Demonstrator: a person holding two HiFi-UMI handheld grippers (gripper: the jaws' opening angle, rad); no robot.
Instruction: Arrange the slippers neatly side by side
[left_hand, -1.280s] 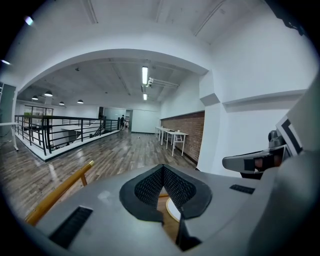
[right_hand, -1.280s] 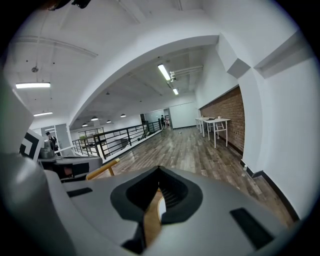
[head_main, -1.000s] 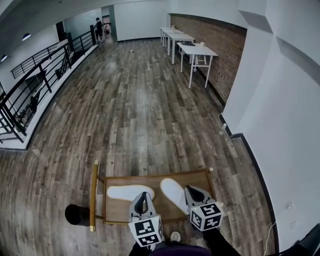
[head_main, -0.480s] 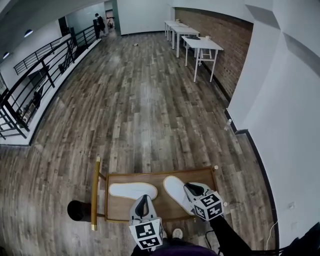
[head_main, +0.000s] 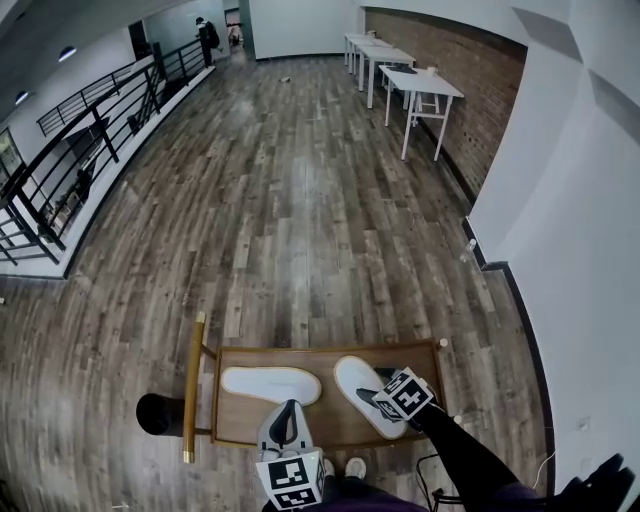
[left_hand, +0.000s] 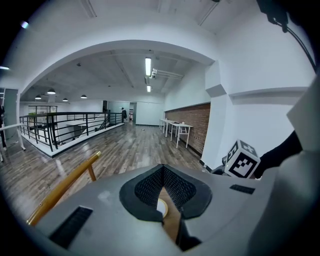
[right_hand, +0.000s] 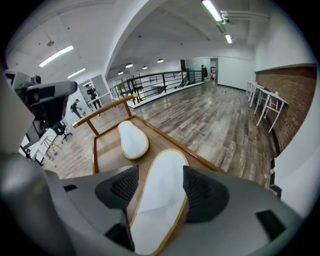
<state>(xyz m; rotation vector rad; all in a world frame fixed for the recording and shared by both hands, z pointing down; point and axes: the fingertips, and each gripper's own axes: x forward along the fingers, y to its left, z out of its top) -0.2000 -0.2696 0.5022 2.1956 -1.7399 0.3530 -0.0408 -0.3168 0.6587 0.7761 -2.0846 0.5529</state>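
Lying on a low wooden tabletop (head_main: 325, 412) are two white slippers with a thin yellow edge, soles up as far as I can tell. They are not yet a neat pair: the left slipper (head_main: 270, 384) lies crosswise on the left half, just inside a raised wooden rail (head_main: 190, 385) that runs along that end. The right slipper (head_main: 350, 378) lies on a slant on the right half, with a strip of bare wood between the two.

The right claw (head_main: 370, 398) is tipped steeply down over the slanted slipper. Its jaws have just been opening and now stand spread wide, one to each side of the slipper's near half. The slipper lies flat on the wood between the ribbed pads, with bare wood showing along its left side, so nothing is pinched. A black sleeve (head_main: 460, 460) runs back from this claw toward the lower right.

The left claw (head_main: 285, 410) hangs at the near edge of the tabletop, close to the person – its jaws are pressed together with nothing between them. It points out over the wood near the crosswise slipper without touching it.

Around them stretches a grey-brown plank floor (head_main: 300, 200), with a black railing (head_main: 90, 150) on the left and white tables (head_main: 420, 85) along a brick wall on the right.
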